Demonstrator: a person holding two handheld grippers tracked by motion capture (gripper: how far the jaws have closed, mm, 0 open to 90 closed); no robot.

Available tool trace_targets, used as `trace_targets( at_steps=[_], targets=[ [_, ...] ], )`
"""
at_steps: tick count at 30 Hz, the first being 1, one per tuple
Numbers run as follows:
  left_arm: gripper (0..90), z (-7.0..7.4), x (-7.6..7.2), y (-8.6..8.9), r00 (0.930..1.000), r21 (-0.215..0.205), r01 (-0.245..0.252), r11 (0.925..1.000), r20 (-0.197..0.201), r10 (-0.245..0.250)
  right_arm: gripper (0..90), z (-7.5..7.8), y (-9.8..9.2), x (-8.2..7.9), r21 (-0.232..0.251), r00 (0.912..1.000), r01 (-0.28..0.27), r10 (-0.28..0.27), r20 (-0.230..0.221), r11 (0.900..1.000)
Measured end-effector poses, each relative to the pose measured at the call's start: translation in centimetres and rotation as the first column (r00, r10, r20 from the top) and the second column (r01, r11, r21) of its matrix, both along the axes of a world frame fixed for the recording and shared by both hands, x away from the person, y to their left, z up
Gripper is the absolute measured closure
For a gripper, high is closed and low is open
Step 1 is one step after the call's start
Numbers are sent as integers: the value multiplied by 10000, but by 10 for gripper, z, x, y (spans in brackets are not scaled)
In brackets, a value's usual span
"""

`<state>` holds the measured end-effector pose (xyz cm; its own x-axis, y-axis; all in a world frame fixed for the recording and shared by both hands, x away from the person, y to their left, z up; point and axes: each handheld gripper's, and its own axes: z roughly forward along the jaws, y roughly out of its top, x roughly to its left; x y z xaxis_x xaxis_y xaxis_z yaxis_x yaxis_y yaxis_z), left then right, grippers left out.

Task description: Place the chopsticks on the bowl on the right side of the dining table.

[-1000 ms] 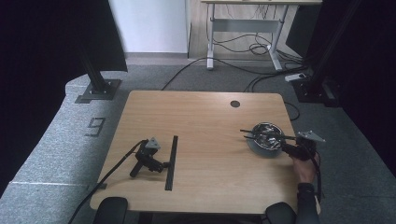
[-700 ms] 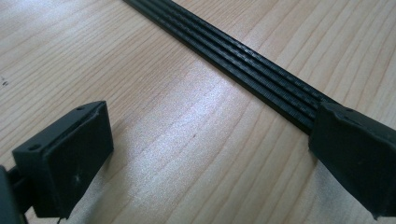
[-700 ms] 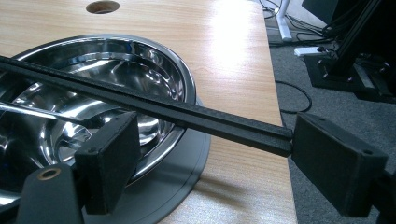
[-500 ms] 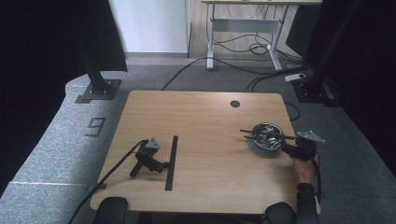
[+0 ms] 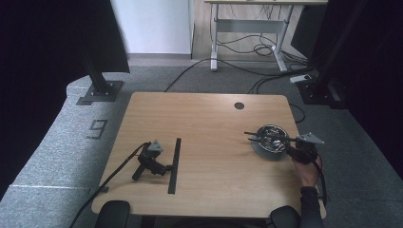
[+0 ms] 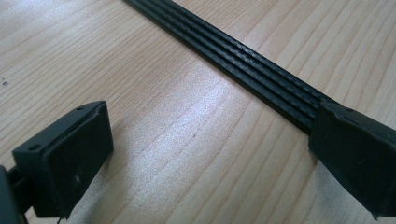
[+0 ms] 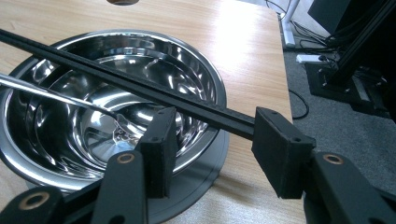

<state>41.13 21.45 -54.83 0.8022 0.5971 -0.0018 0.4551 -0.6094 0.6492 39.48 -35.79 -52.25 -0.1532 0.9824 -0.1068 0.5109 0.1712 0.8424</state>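
At the near right corner of the desk (image 5: 209,123) a person's right hand (image 5: 304,173) comes in from the near edge, holding the right tongs (image 5: 291,151), which point toward the far left across a steel bowl (image 7: 140,65). In the right gripper view the two black jaws stand partly apart and have just been closing. A long black strip (image 7: 140,91) runs between them and out over the bowl's mouth. It touches the right jaw's near corner, while a gap shows between the strip and the left jaw, so the pads do not yet clamp it. The bowl sits on a dark round base (image 7: 196,186) near the right edge of the desk, about halfway along it. A metal spoon (image 7: 70,100) lies inside the bowl, its handle running out over the rim.

Toward the near left of the desk the left tongs (image 5: 164,167) lie on the wood with no hand on them, their cable (image 5: 111,178) trailing off the near left corner. Their jaws are spread wide and grasp nothing. In the left gripper view bare wood lies between them. A second black ribbed strip (image 6: 243,60) lies flat just beside them, passing under the tip of the right jaw.

Farther off, a round cable hole (image 5: 239,105) sits near the far edge, toward the right corner.
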Motion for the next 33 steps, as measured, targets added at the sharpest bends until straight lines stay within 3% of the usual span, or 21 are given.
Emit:
trace_targets(
  at_steps=[33],
  targets=[
    [0, 0, 0, 0, 10000, 3, 7, 10000, 7, -7, 396, -5, -1, 7, 26, 9998, 68, -67, -209, 10000]
  ],
)
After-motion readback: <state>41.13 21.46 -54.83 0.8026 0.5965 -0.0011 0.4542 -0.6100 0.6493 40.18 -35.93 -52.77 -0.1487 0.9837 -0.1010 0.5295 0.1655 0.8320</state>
